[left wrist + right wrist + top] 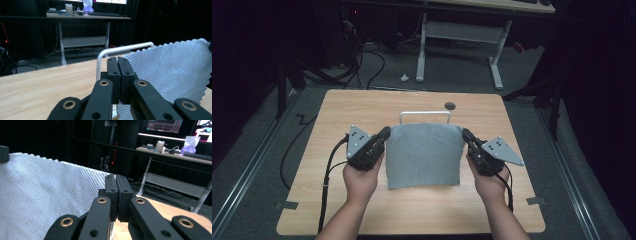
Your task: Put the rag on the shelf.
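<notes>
Cloth [424,155] hangs between the two grippers, a grey square with a woven texture, stretched flat above the wooden table [337,115]. The left gripper [384,133] pinches its upper left corner and the right gripper [466,134] pinches its upper right corner. In both gripper views the black jaws stand pressed together, with a thin edge of the fabric caught between them, so each tool is closed on the cloth and not wide.

The important relation, I think, is with the white metal bar [425,114], a low rail shaped like a handle that stands on the table. It lies just beyond the top edge of the cloth, away from the person, and it runs left to right, parallel to that edge. The bar is a little narrower than the cloth, so both corners reach slightly past its ends. Both hands are at almost equal distance from it; neither one is clearly nearer.

My judgement is that the cloth may be meant to go over this bar. For that, both grippers would need to travel forward together and stay level, otherwise the edge could catch on one end of the rail.

The lower edge of the cloth seems to rest on the table, near the person.
</notes>
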A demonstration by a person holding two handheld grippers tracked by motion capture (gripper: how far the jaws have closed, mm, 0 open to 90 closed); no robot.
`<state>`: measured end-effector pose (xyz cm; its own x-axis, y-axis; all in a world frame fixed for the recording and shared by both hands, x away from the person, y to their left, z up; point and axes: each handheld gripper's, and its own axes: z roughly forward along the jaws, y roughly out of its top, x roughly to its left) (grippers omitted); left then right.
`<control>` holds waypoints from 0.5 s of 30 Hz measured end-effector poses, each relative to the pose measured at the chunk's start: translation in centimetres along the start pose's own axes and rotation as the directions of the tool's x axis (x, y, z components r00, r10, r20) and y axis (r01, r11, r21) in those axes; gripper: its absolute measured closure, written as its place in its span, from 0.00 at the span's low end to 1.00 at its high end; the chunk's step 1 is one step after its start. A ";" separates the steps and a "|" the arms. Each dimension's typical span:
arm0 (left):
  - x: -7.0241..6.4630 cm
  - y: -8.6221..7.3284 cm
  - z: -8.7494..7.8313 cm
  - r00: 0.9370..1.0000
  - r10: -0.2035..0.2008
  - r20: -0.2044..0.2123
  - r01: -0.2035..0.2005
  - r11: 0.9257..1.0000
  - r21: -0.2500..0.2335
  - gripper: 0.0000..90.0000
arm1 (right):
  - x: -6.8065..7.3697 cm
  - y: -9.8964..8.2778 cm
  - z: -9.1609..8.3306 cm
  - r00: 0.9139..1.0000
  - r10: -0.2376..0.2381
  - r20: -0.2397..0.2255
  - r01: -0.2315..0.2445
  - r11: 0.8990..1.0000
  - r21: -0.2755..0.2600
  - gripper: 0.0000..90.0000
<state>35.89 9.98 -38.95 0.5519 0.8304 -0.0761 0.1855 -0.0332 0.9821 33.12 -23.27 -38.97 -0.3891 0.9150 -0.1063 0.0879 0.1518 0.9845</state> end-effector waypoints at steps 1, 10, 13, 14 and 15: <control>0.0 0.3 0.1 1.000 0.005 0.000 -0.005 1.000 -0.004 0.99 | -0.1 0.2 0.1 1.000 0.004 0.004 -0.004 1.000 -0.003 1.00; 1.0 2.6 1.3 0.999 0.035 -0.026 -0.035 0.999 -0.014 0.99 | -1.0 2.9 1.0 1.000 0.004 0.015 -0.003 0.999 -0.036 1.00; 1.3 3.5 1.6 0.999 0.040 -0.031 -0.041 0.999 -0.023 0.99 | -1.2 3.6 1.5 1.000 0.004 0.018 -0.003 0.999 -0.036 1.00; 1.4 3.8 1.7 0.999 0.042 -0.034 -0.043 0.999 -0.022 0.99 | -1.2 3.8 1.7 1.000 0.002 0.020 -0.001 0.999 -0.037 1.00; 1.5 4.0 1.8 0.998 0.046 -0.037 -0.047 0.999 -0.024 0.99 | -1.3 4.0 1.9 1.000 -0.001 0.021 0.001 0.999 -0.039 1.00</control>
<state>38.98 10.09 -35.42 0.5293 0.8481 -0.0248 0.1399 -0.0584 0.9884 35.72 -23.15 -35.19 -0.3694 0.9228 -0.1099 0.0513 0.1383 0.9891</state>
